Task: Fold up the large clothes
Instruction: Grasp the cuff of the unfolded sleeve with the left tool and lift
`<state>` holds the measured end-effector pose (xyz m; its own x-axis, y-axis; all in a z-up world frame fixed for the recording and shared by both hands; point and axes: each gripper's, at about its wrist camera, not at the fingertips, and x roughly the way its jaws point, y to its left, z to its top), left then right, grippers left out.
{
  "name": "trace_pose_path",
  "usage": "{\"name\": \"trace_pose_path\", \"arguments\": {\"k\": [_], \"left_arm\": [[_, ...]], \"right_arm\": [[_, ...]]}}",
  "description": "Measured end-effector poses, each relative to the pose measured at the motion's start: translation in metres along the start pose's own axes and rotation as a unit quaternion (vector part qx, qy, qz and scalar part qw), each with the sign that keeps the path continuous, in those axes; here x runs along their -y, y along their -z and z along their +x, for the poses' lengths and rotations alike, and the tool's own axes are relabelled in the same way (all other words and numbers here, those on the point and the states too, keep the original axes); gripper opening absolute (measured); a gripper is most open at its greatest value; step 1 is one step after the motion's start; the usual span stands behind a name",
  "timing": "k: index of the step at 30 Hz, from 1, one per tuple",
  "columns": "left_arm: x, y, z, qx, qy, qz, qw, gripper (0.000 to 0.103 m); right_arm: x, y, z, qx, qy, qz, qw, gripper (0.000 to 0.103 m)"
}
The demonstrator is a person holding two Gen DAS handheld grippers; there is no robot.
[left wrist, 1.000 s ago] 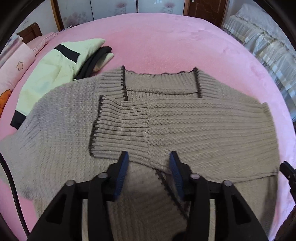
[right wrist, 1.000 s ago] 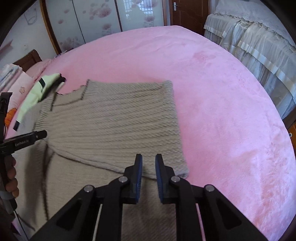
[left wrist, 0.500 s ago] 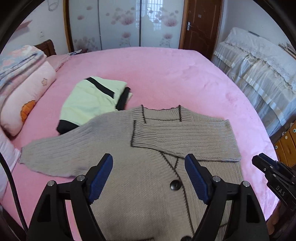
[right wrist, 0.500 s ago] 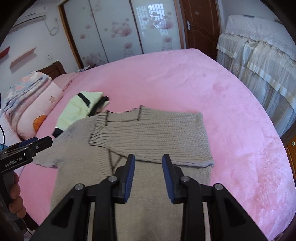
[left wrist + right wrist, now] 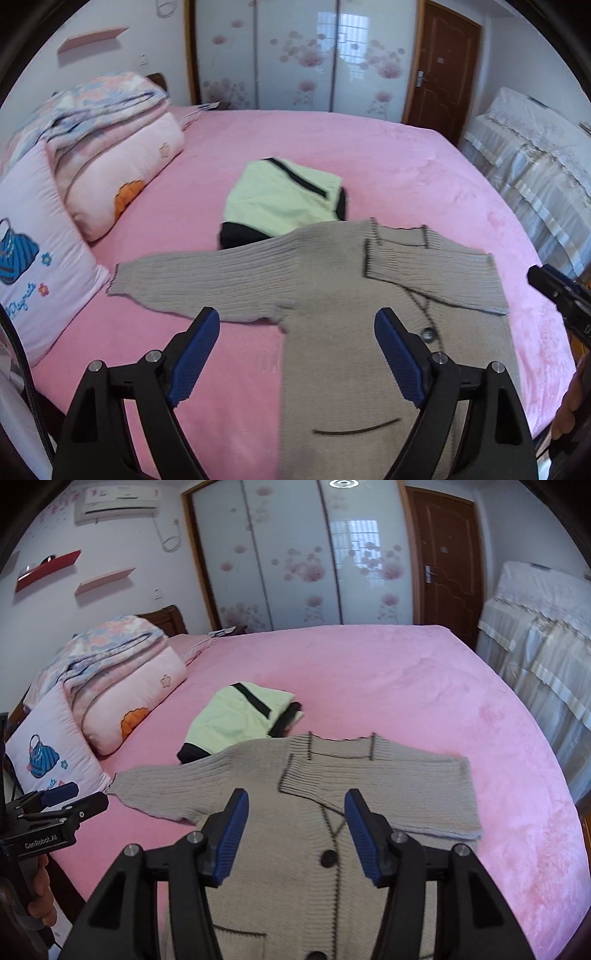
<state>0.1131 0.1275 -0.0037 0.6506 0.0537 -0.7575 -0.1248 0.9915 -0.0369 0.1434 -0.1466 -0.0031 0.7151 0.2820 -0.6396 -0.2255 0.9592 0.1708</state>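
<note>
A pink bed [image 5: 369, 672] before flowered wardrobe doors [image 5: 295, 554] carries the grey cardigan [image 5: 280, 867], one sleeve folded across, under both empty, just-widened, spread jaws of left gripper [image 5: 295, 354] and right gripper [image 5: 295, 834]; only the right view shows an air conditioner [image 5: 118, 504].

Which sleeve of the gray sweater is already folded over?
The sleeve toward the door side is folded across the cardigan's chest. The other sleeve lies stretched out flat toward the pillows.
</note>
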Motion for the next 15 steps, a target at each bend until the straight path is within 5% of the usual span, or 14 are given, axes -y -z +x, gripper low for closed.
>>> {"name": "trace_pose_path", "arguments": {"k": [9,15], "left_arm": [[-0.164,0.009,0.109,-0.049,-0.016,-0.106,0.9931,0.085],[-0.247,0.021,0.193,-0.083,-0.029,-0.173,0.9811,0.085]], "right_arm": [[-0.091,-0.011,0.092,-0.017,-0.018,-0.037,0.999,0.054],[-0.138,-0.009,0.163,-0.038,-0.008,-0.053,0.998,0.054]]}}
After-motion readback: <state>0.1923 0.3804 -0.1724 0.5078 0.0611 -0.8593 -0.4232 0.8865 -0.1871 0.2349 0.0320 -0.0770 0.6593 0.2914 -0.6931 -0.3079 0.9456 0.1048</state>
